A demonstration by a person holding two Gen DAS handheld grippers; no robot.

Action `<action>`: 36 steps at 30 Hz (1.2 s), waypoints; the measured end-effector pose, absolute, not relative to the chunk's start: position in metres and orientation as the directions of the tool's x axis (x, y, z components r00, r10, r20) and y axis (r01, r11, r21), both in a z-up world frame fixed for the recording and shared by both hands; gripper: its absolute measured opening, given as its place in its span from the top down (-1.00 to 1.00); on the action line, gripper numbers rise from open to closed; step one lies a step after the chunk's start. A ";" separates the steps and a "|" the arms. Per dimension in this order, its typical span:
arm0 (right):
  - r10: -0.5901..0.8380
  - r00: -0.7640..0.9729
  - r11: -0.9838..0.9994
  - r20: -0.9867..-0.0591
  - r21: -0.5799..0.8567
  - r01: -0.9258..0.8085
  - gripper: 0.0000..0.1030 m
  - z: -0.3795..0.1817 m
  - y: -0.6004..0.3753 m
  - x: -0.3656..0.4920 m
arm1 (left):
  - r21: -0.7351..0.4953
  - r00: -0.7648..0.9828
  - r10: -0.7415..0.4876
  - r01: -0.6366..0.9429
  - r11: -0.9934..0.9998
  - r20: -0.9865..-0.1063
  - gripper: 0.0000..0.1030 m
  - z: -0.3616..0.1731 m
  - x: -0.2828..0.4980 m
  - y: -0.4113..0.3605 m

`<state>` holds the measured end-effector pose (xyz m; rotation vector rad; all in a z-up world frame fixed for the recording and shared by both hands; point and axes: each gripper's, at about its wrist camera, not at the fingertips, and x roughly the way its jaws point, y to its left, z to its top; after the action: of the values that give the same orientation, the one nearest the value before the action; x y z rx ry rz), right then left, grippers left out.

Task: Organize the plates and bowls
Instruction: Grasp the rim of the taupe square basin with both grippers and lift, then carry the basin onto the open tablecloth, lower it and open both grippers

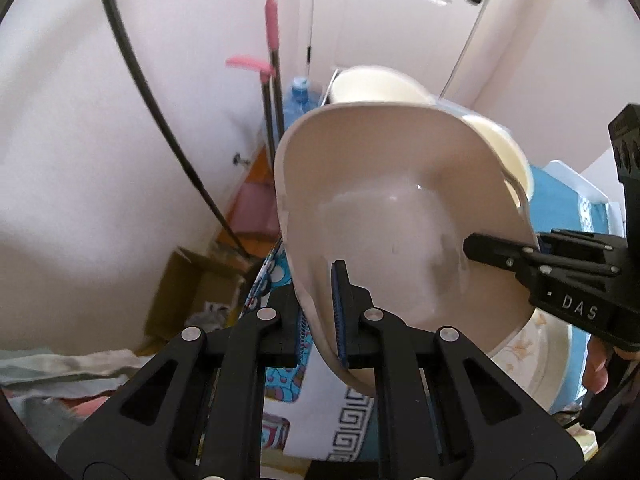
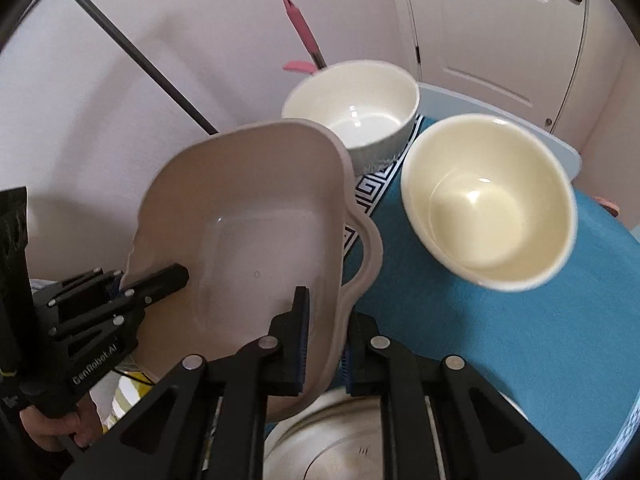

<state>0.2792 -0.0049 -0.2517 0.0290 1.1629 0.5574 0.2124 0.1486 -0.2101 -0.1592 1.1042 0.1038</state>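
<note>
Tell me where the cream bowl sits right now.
In the right wrist view the cream bowl stands on the blue cloth, right of the beige dish both grippers hold, beside the white bowl nearer the door.

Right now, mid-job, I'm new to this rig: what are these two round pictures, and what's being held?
A person holds two hand-held grippers, each carrying a wide-angle camera that looks along its fingers. The left view shows the left gripper clamped on the rim of a beige dish; the right view shows the right gripper clamped on the same dish's opposite rim. So both hold one tilted dish in the air. Beneath is a blue cloth with a cream bowl, a white bowl and a plate under the dish.
</note>
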 end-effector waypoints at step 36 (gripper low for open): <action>0.148 0.502 0.970 -0.852 0.223 0.093 0.75 -0.246 -0.383 0.080 | -0.177 0.347 -0.303 0.350 0.920 -0.888 0.80 -0.224 0.160 -0.263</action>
<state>0.0803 -0.3825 -0.2462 0.2538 1.0472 0.0338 0.1604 -0.2630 -0.2235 0.0470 1.1402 -0.4239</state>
